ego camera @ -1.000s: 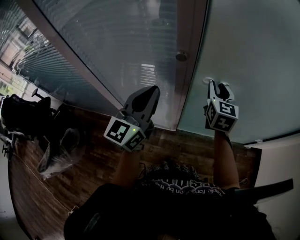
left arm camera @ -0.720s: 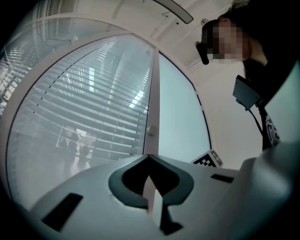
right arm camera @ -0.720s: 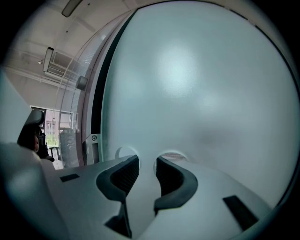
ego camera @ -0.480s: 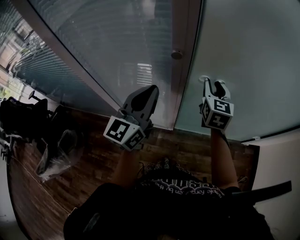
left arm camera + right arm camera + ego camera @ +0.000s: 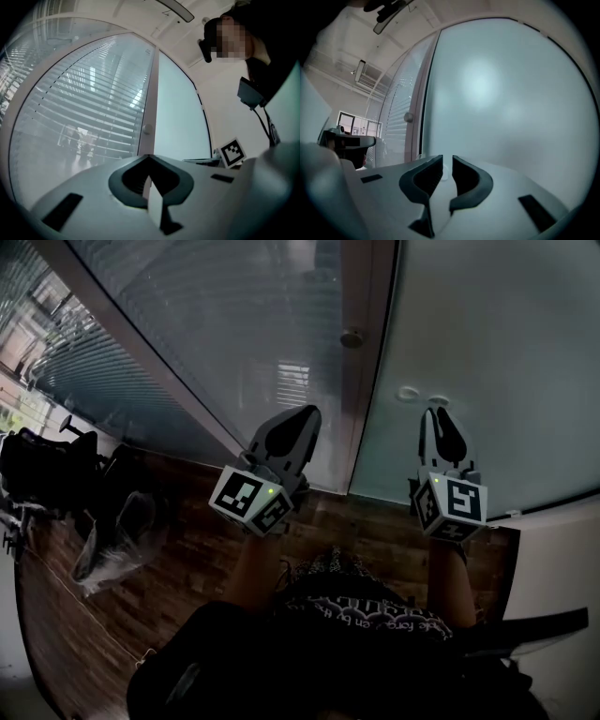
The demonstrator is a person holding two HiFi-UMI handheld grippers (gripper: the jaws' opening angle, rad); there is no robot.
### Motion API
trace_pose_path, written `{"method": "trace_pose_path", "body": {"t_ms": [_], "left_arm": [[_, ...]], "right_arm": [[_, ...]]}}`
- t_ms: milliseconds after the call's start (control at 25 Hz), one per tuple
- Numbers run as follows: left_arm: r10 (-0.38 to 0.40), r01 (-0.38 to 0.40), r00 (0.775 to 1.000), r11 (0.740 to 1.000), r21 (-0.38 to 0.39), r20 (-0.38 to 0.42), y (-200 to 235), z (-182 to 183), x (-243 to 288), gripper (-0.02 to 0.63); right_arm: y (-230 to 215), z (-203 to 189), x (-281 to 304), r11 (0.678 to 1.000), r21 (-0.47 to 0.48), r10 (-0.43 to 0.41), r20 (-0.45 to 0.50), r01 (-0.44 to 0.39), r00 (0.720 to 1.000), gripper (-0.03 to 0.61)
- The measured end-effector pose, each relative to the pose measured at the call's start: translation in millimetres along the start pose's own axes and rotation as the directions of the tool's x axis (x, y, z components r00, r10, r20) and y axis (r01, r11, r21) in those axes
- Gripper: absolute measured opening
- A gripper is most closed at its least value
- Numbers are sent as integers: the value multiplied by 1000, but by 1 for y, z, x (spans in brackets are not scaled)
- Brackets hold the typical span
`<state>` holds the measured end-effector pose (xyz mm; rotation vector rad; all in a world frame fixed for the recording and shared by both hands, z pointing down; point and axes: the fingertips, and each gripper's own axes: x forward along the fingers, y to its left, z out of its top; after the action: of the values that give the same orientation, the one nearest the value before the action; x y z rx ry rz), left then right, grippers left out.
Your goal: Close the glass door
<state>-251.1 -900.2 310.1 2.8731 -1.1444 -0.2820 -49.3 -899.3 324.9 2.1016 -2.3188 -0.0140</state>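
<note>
Right gripper [image 5: 446,161]: fingers [image 5: 471,180] have just been closing and stand narrowly apart, gripping nothing. The glass door [image 5: 501,93] lies directly ahead. Left gripper [image 5: 150,158]: fingers together, empty.

The door [image 5: 487,334] ran off the head view's top edge; shapes [image 5: 77,140] behind the blinds [image 5: 103,93] were too blurred to tell.

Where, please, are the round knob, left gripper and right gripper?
round knob [image 5: 352,337]: head view, its centre.
left gripper [image 5: 302,416]: head view, at its closed tips.
right gripper [image 5: 434,416]: head view, between its parted tips.
</note>
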Motion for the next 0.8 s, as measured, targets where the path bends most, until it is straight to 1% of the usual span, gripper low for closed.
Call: {"method": "trace_pose_path", "body": {"t_ms": [80,120,280,520,800], "left_arm": [[0,0,1000,1000,13,-12,-1,-1,2,2],[0,1,1000,1000,24,-20,-1,-2,3,2],[11,-10,1000,999,37,-22,-4,-1,11,2],[13,-11,999,998,56,-41,-14,-3,20,2],[45,-40,997,996,80,-64,-29,-5,16,2]], "right_arm": [[-3,10,-10,999,-38,-14,38,15,999,17],[-4,14,-15,999,-46,-19,49,21,999,5],[-6,24,-33,999,-42,-4,77,7,997,3],[-6,34,-52,995,-100,37,119,-26,992,3],[-8,48,-65,997,-71,47,154,-36,987,3]]}}
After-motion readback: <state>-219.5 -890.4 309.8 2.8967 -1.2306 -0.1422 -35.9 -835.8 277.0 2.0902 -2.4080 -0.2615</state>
